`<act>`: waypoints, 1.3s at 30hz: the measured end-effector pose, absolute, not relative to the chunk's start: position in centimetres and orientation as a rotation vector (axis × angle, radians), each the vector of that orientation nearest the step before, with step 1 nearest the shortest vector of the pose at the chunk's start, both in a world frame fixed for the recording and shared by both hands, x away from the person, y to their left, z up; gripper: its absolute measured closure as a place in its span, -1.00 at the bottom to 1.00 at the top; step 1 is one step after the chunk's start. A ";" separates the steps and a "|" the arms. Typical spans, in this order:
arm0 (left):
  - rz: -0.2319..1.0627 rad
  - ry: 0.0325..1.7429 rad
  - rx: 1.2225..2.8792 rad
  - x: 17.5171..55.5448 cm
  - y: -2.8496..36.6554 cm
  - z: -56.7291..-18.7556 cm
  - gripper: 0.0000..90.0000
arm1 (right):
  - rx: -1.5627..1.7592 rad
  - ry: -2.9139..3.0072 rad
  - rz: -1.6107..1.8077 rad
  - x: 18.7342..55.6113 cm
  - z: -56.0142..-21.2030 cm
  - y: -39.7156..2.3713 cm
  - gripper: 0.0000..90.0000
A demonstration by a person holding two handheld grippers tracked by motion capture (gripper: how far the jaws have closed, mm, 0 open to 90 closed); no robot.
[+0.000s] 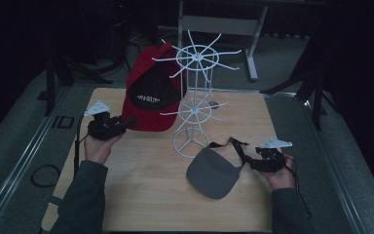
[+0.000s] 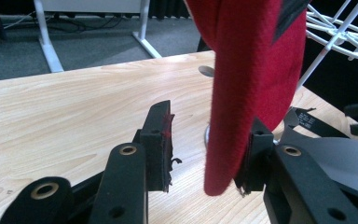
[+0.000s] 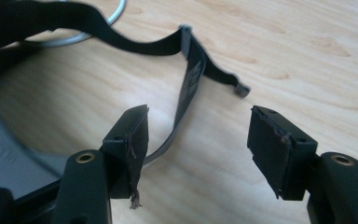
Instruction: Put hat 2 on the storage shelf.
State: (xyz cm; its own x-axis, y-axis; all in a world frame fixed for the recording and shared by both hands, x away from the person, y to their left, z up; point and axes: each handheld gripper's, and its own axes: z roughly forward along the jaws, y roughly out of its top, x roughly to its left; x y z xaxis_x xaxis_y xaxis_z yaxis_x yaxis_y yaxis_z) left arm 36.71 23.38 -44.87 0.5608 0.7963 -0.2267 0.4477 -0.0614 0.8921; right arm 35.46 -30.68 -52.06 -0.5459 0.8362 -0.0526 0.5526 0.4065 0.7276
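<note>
A light wood-grain desk (image 1: 141, 195) carries the things. Toward its far middle stands a white wire rack (image 1: 194, 107) on a ring base. Just in front of that base lies a grey visor (image 1: 212, 173), its black strap (image 1: 233, 145) trailing loose across the desktop.

The red cap (image 1: 148, 100) has a black front panel with a line of white letters, but they are too small to read. The strap (image 3: 191, 74) of the grey visor (image 1: 213, 171) carries faint markings, also not readable.

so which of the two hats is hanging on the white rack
The red cap, hooked on the white rack; the grey visor lies flat on the table.
</note>
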 end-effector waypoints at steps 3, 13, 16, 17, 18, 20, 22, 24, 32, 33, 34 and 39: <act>0.392 1.047 1.693 36.7 23.3 -44.9 0.39 | 1.191 2.253 0.949 36.3 -51.7 -30.9 -0.15; 0.378 1.042 1.695 36.8 23.1 -45.1 0.39 | 1.154 2.301 0.904 38.9 -51.5 -29.9 -0.12; 0.377 1.043 1.695 36.8 23.1 -45.2 0.39 | 1.143 2.317 0.893 39.7 -51.8 -29.1 -0.12; 0.377 1.043 1.697 36.9 23.1 -45.2 0.39 | 1.133 2.324 0.888 39.9 -51.9 -28.9 -0.12; 0.377 1.042 1.698 36.8 23.1 -45.2 0.39 | 1.132 2.329 0.881 40.1 -51.9 -28.7 -0.12; 0.376 1.041 1.697 36.8 23.0 -45.2 0.39 | 1.122 2.341 0.871 40.4 -52.1 -28.3 -0.12; 0.374 1.038 1.695 36.8 23.0 -45.2 0.39 | 1.111 2.348 0.858 40.8 -52.1 -28.0 -0.10; 0.372 1.034 1.694 36.9 22.9 -45.2 0.39 | 1.100 2.357 0.844 41.1 -52.2 -27.7 -0.09; 0.369 1.034 1.693 37.0 22.9 -45.3 0.38 | 1.077 2.396 0.803 42.9 -52.5 -26.5 0.01; 0.367 1.032 1.694 37.0 22.8 -45.3 0.38 | 1.075 2.402 0.802 43.1 -52.5 -26.3 0.02; 0.366 1.031 1.693 37.0 22.8 -45.3 0.38 | 1.078 2.410 0.795 43.3 -52.5 -26.2 0.04; 0.362 1.031 1.698 37.1 22.8 -45.4 0.38 | 1.080 2.447 0.758 44.1 -52.7 -25.9 0.17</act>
State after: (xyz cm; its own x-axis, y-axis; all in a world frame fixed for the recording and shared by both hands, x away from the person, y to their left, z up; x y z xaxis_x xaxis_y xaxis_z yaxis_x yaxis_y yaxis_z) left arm 37.07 22.78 -45.40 0.5800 0.7773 -0.2438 0.4541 -0.0601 0.8889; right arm 44.11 -25.94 -52.67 -0.6434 0.7581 -0.1066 0.5653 0.5643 0.6017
